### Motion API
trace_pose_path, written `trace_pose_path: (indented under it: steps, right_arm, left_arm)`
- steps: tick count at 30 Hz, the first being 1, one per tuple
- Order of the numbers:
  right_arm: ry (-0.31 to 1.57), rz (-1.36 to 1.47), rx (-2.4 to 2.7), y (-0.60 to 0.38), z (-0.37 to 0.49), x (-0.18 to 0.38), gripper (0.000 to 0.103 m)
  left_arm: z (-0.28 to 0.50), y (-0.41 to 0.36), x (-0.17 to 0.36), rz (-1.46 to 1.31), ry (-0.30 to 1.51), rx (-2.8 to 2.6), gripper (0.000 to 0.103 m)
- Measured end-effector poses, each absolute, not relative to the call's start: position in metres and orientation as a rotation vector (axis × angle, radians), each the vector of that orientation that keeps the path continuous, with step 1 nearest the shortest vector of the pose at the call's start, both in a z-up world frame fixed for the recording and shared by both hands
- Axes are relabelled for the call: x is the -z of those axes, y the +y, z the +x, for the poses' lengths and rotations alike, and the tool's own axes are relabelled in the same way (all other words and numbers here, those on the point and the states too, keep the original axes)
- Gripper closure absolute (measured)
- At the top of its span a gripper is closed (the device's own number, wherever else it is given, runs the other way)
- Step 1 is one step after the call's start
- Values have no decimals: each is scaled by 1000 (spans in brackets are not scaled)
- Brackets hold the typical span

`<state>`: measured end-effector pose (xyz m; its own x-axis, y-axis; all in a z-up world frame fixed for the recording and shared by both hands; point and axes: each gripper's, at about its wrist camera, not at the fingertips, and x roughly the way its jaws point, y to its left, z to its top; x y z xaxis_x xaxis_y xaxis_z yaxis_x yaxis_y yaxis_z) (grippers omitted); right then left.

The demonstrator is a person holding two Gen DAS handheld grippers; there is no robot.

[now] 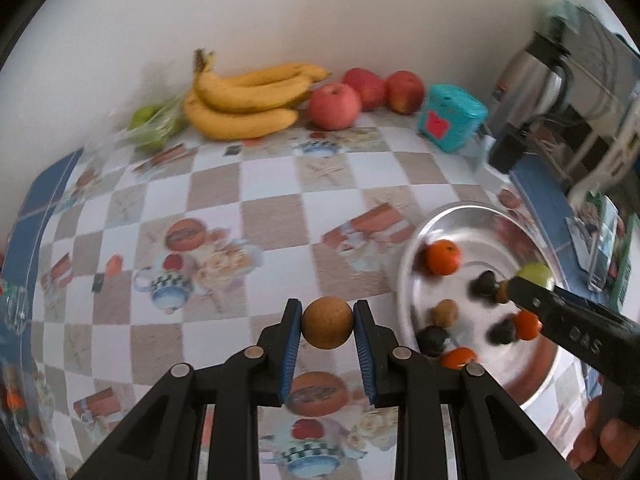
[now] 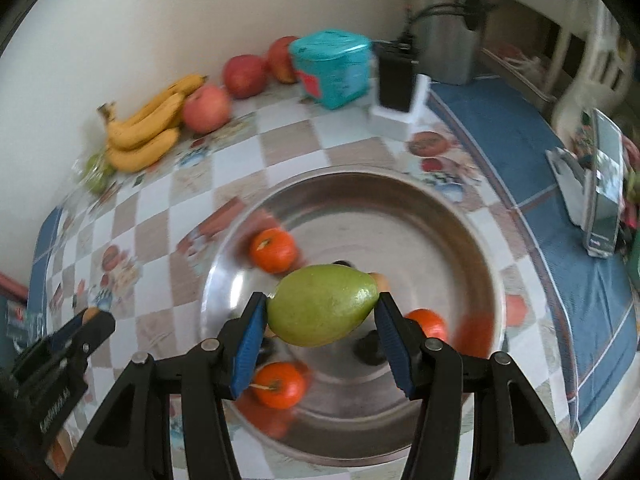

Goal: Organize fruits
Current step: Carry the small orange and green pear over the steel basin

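Observation:
My left gripper is shut on a round brown fruit, held above the checkered tablecloth left of the steel bowl. My right gripper is shut on a green guava, held over the steel bowl. The bowl holds oranges, dark fruits and a small brown fruit. The right gripper also shows in the left wrist view, and the left gripper in the right wrist view.
Bananas, three red apples and bagged green fruit lie along the back wall. A teal box, a black charger and a steel kettle stand at the back right. Cartons stand right.

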<state>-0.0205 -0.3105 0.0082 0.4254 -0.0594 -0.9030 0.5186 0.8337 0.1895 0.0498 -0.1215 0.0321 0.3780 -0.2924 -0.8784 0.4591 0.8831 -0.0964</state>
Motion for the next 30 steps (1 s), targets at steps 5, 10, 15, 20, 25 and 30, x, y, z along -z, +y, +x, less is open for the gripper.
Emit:
trace_pose_path:
  steps: [5, 10, 15, 20, 25, 30]
  right_arm:
    - [1071, 516, 423, -325, -23, -2, 46]
    - [1036, 561, 447, -339, -23, 5, 46]
    - [1004, 600, 482, -350, -27, 10, 46]
    - [976, 604, 494, -358, -26, 12, 46]
    - [971, 587, 489, -359, -20, 17, 46]
    - [956, 570, 486, -359, -17, 20, 46]
  left_arm:
    - [38, -143, -27, 214, 1046, 558, 75]
    - [32, -161, -19, 222, 1015, 620, 75]
    - [28, -181, -14, 251, 963, 648, 75]
    - [33, -192, -3, 243, 965, 646, 75]
    - [39, -198, 9, 214, 995, 649, 75]
    - [39, -201, 16, 230, 994, 643, 74]
